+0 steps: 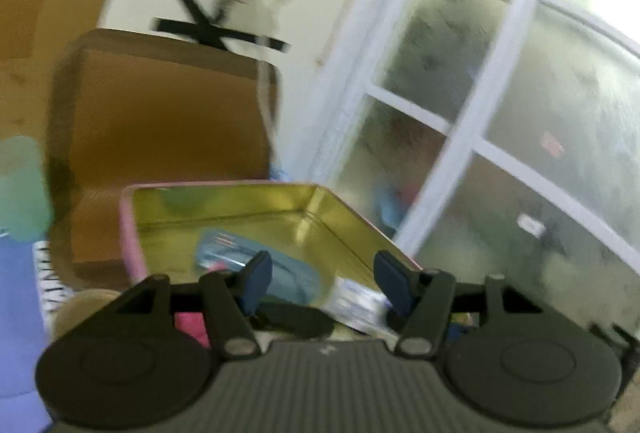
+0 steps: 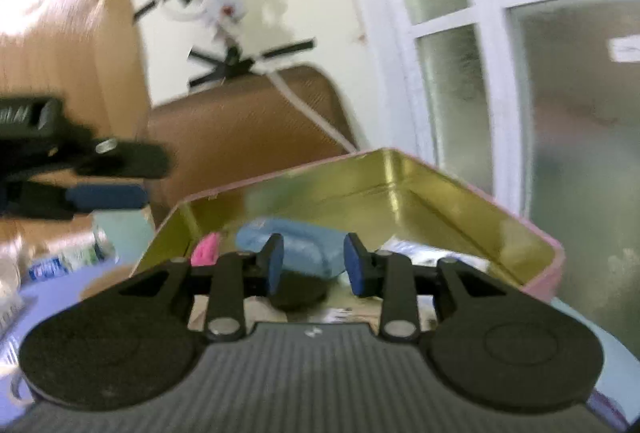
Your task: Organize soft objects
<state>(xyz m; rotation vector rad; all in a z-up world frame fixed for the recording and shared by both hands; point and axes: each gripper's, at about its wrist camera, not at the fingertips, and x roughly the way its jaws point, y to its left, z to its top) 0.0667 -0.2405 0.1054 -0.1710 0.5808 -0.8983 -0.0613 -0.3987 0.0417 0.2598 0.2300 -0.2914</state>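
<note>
- The left gripper (image 1: 322,283) hangs over the near edge of an open tin box (image 1: 320,211); its 2 blue pads stand apart with nothing pressed between them.
- The right gripper (image 2: 314,265) points into the same tin box (image 2: 420,189) from the near side; its blue pads are apart and clamp nothing, though a light blue soft pouch (image 2: 304,245) shows in the gap behind them; whether a pad touches it, the blur does not let me tell.
- The tin box has a pink outside and a shiny gold inside; it holds the light blue soft pouch (image 1: 280,269), a pink soft item (image 2: 206,251) at its left, a dark rounded item (image 2: 298,291) near the front and a white printed packet (image 1: 356,303) at the right.
- In the right wrist view the left gripper (image 2: 108,189) shows at the left edge, beside the box and clear of it; it is heavily blurred.
- A brown ribbed case (image 1: 160,121) stands behind the box; a pale green cup (image 1: 22,189) sits at the far left.
- A frosted window with white bars (image 1: 500,113) fills the right side; a black stand with spread legs (image 2: 240,63) is by the pale wall behind.
- A lilac cloth (image 2: 60,297) covers the bench under the box.
</note>
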